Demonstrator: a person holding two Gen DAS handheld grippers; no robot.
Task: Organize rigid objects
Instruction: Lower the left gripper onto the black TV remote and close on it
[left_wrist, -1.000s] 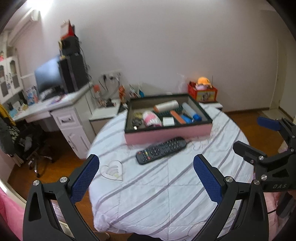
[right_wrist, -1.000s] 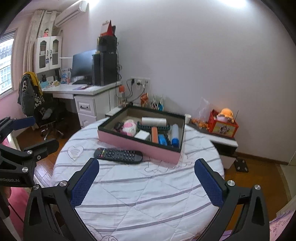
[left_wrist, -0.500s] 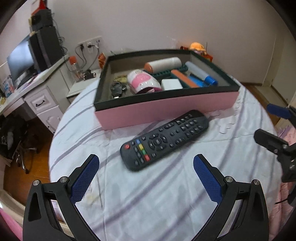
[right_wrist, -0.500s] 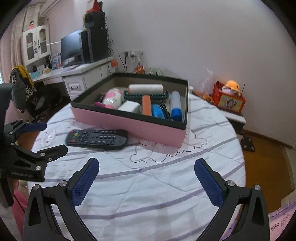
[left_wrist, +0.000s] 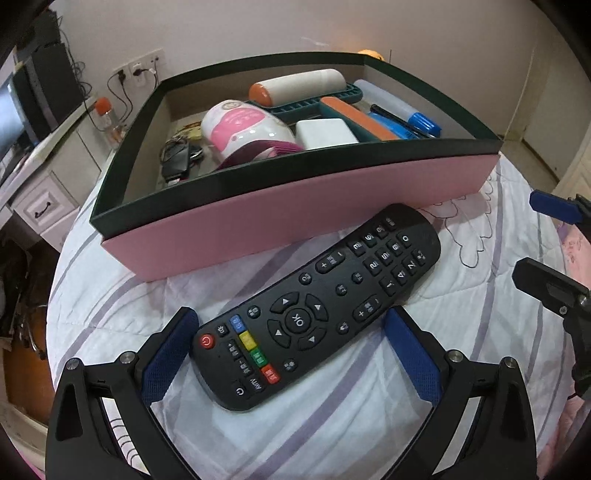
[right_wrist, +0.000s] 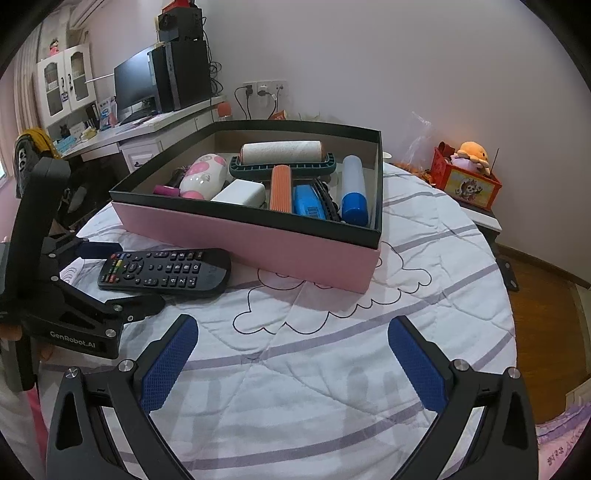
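One item left outside the pink box (left_wrist: 295, 206).

My left gripper (left_wrist: 291, 350), fingers spread, straddles the remote (left_wrist: 317, 306) lying just in front of the box; my right gripper (right_wrist: 291, 365) hovers spread, empty.

Soft, even indoor light, no harsh shadows. Strong fisheye bending and dark vignetting at the corners; both views are sharp throughout.

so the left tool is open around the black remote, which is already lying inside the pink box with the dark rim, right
Not quite. The left tool is open around the black remote control, but the remote lies on the white striped quilt, outside and in front of the pink box with the dark rim, not inside it. Both wrist views show this.
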